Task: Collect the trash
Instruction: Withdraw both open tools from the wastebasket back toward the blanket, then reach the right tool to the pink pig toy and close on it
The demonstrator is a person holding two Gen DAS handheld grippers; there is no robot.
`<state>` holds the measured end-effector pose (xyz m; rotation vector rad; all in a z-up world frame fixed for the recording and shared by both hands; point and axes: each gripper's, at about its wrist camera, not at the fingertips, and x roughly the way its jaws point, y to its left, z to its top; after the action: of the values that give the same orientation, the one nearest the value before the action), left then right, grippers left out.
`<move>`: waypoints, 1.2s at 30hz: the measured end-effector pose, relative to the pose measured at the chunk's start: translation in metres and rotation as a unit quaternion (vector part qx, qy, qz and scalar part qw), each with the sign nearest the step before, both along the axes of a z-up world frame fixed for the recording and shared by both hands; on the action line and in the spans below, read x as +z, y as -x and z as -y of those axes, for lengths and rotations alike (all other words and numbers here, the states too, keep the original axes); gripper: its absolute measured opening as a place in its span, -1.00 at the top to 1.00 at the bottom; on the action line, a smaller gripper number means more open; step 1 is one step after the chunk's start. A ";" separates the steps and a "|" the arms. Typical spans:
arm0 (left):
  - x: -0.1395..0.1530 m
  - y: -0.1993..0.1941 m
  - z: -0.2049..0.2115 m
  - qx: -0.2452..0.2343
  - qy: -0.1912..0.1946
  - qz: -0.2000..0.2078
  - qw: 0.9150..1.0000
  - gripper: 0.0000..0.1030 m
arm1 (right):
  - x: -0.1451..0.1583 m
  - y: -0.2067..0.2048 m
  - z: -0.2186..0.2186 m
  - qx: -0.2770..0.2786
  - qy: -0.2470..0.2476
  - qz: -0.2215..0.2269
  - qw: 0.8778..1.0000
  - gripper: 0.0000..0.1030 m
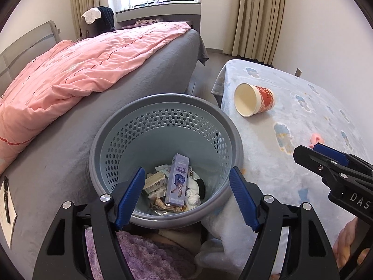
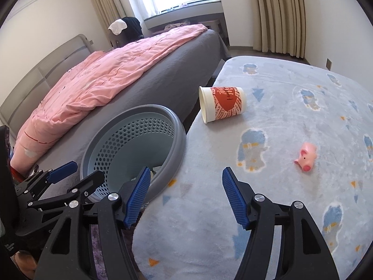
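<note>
A grey perforated trash basket (image 1: 116, 140) stands between the bed and a blanket-covered table. It holds a lilac carton (image 1: 178, 179), small boxes and crumpled white paper. My left gripper (image 1: 186, 198) is open and empty just above the basket's near rim. A red-and-white paper cup (image 1: 254, 100) lies on its side on the table; it also shows in the right wrist view (image 2: 223, 103). My right gripper (image 2: 185, 198) is open and empty over the table's near left edge, beside the basket (image 2: 179, 137). The right gripper also shows at the right of the left wrist view (image 1: 326, 165).
A pink toy pig (image 2: 306, 156) lies on the light blue blanket (image 2: 291, 116) right of my right gripper. A bed with a pink quilt (image 1: 81, 74) and grey sheet runs along the left. A notepad with a pen (image 1: 7, 210) lies on the bed's near corner.
</note>
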<state>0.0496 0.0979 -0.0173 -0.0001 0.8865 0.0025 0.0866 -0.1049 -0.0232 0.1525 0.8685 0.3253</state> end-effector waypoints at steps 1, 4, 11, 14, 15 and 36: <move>0.000 0.001 0.004 -0.002 -0.001 0.000 1.000 -0.39 | 0.000 0.001 0.005 -0.003 -0.001 0.000 1.000 -0.22; 0.001 0.001 0.013 -0.009 -0.002 0.001 1.000 -0.39 | -0.001 0.004 0.018 -0.013 -0.002 -0.001 1.000 -0.22; 0.003 -0.002 0.038 -0.025 -0.005 0.002 1.000 -0.39 | -0.004 0.008 0.053 -0.041 -0.002 -0.005 0.999 -0.23; 0.003 -0.004 0.047 -0.031 -0.006 0.002 0.999 -0.39 | -0.006 0.008 0.068 -0.053 -0.001 -0.006 0.999 -0.23; 0.003 -0.005 0.050 -0.033 -0.007 0.002 0.999 -0.39 | -0.007 0.008 0.073 -0.057 0.000 -0.007 0.998 -0.23; -0.014 -0.041 0.092 -0.070 -0.006 -0.011 0.997 -0.39 | -0.035 -0.010 0.147 -0.138 0.005 -0.030 0.990 -0.27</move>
<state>0.0907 0.0060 -0.0316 0.0725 0.9079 -0.1232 0.0969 -0.2519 -0.0577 0.2702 0.8961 0.0582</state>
